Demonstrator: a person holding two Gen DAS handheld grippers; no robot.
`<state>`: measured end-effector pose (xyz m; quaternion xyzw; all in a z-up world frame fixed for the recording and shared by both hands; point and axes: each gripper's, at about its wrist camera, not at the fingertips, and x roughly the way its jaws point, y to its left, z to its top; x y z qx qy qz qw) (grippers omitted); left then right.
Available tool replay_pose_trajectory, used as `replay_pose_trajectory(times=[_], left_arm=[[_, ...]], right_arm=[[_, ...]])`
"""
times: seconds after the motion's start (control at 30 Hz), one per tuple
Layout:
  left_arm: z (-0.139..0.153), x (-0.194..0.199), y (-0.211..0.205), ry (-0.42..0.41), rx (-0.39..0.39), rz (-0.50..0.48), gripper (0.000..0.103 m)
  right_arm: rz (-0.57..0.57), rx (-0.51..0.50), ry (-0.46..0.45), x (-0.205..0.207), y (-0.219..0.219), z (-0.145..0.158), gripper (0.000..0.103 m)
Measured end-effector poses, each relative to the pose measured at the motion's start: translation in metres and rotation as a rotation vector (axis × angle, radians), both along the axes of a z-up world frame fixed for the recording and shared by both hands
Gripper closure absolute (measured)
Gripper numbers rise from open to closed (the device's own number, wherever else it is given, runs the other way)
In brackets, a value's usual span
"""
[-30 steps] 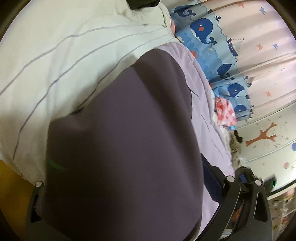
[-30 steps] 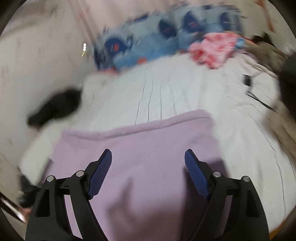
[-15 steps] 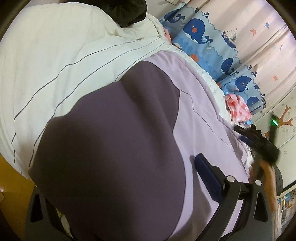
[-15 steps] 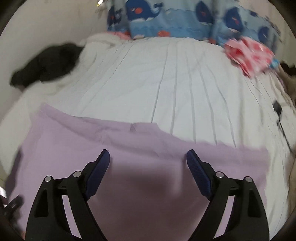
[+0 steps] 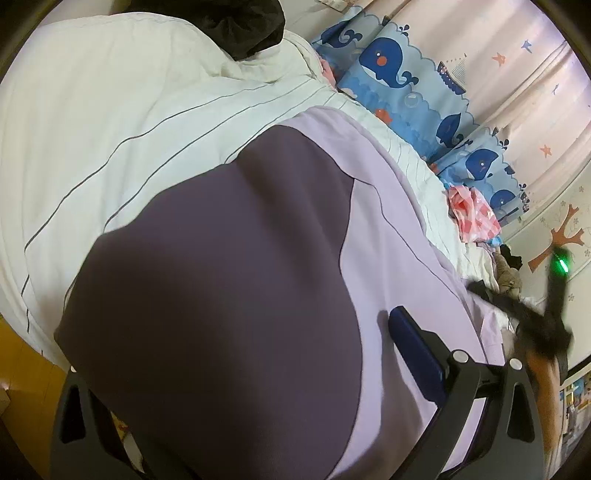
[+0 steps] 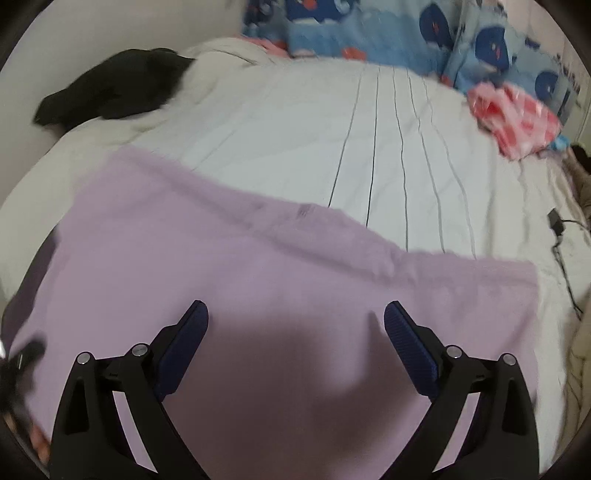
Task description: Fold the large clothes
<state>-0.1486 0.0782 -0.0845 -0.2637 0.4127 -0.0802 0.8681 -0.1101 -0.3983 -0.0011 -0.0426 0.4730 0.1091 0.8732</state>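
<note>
The right gripper [image 6: 295, 354], jaws apart and empty, is settling low over the lilac garment [image 6: 258, 266], now spread flat across the striped bed [image 6: 295, 129]; the left gripper [image 5: 369, 365], partly draped, cannot be judged.

White striped bed sheet [image 6: 295, 122] across mid-frame; black garment [image 6: 110, 88] upper left, whale-print pillows [image 6: 369, 33] top, pink cloth [image 6: 517, 118] upper right.

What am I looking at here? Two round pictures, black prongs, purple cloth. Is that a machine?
No robot: a person holds a two-finger gripper in each hand, each with a fisheye camera looking along its fingers. The right gripper is open, hovering over a lilac garment spread on a striped white bed. In the left gripper's view, that garment drapes over one finger; only the other finger shows, so its grip is unclear. Whale-print pillows, a black garment and pink cloth lie behind.
</note>
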Motion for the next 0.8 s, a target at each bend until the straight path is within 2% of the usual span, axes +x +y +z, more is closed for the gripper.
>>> replay_pose_trajectory(times=[0.07, 0.13, 0.2, 0.27, 0.4, 0.57, 0.7, 0.8], left_arm=[[0.000, -0.002, 0.000, 0.002, -0.006, 0.005, 0.007], [0.001, -0.003, 0.000, -0.001, -0.022, 0.009, 0.007], [0.004, -0.003, -0.003, -0.010, -0.015, 0.012, 0.007], [0.005, -0.003, -0.004, -0.017, -0.014, 0.018, 0.007], [0.002, -0.004, 0.001, -0.016, -0.043, 0.021, 0.007], [-0.002, -0.005, 0.002, 0.002, -0.067, 0.035, 0.007], [-0.006, -0.005, 0.006, 0.021, -0.091, 0.048, 0.007], [-0.010, -0.004, 0.010, 0.027, -0.126, 0.051, 0.007]], right_arm=[[0.020, -0.028, 0.029, -0.027, 0.006, -0.012, 0.010], [0.031, -0.037, 0.087, -0.035, 0.010, -0.036, 0.007], [0.017, -0.024, 0.106, -0.032, 0.008, -0.046, 0.007], [-0.007, -0.032, 0.108, -0.033, 0.010, -0.034, 0.007], [0.004, -0.072, 0.025, -0.068, 0.018, -0.008, 0.007], [-0.005, -0.103, 0.056, -0.084, 0.026, -0.041, 0.007], [-0.005, -0.050, 0.040, -0.092, 0.022, -0.024, 0.007], [0.023, -0.080, -0.016, -0.108, 0.021, -0.024, 0.007]])
